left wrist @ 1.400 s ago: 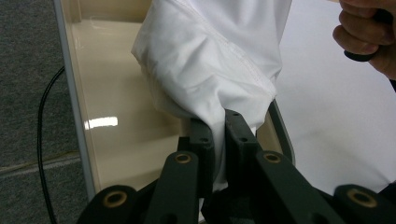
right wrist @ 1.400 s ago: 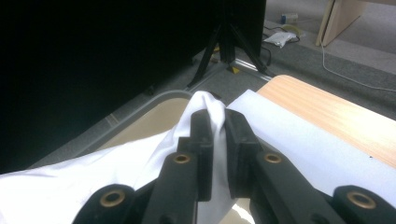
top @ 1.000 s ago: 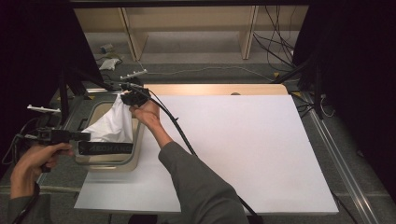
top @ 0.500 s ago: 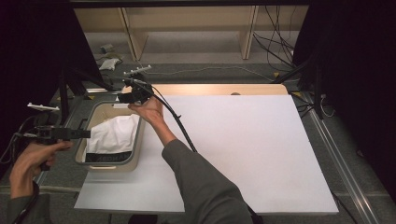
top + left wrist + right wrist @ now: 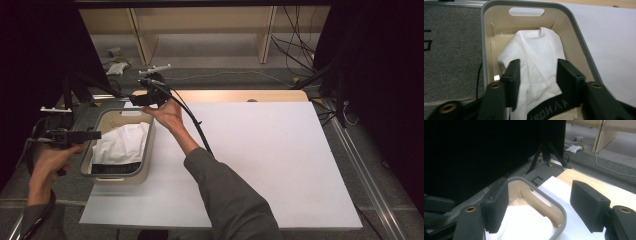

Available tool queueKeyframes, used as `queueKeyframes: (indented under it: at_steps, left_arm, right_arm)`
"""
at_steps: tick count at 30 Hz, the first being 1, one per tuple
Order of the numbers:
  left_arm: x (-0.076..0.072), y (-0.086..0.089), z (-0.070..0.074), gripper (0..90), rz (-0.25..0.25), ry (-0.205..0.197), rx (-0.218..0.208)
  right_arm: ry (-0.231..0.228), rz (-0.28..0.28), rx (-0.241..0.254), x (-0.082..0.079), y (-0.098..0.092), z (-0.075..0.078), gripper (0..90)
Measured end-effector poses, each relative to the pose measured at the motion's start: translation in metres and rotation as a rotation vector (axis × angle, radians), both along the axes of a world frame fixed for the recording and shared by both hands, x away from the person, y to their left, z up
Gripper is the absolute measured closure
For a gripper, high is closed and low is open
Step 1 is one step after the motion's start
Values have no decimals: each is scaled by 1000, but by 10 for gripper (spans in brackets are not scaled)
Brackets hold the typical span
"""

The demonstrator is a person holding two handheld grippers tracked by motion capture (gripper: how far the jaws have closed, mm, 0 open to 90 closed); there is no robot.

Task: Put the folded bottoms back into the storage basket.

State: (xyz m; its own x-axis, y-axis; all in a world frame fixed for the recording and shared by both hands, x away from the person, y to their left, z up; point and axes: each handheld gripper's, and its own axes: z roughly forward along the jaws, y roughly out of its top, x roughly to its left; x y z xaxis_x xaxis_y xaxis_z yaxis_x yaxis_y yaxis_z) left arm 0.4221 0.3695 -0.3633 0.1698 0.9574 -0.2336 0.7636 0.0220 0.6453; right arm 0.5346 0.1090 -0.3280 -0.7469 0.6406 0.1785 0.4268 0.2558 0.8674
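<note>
White cloth (image 5: 536, 62) lies loose in my bin (image 5: 150, 145); both grippers' fingers (image 5: 565, 75) gape wide, empty. A shallow pinch could slip off the folds.

lab/recording rig: black curtains (image 5: 45, 55) around a white-covered table (image 5: 280, 165), tripod (image 5: 546, 150), loose cables (image 5: 295, 35) on grey carpet (image 5: 210, 50)
</note>
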Motion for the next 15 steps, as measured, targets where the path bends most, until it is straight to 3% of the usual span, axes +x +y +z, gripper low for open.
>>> queueKeyframes:
  at_steps: [3,8,15]
  left_arm:
    - [13,-9,-12,716,36,35,84]
    - [33,-16,-25,878,83,90,160]
    - [49,-19,-39,891,94,132,200]
  right_arm:
    - [-8,11,13,-4,-10,4,321]
    - [-25,22,32,-12,-31,9,329]
    - [-37,29,41,-22,-61,11,334]
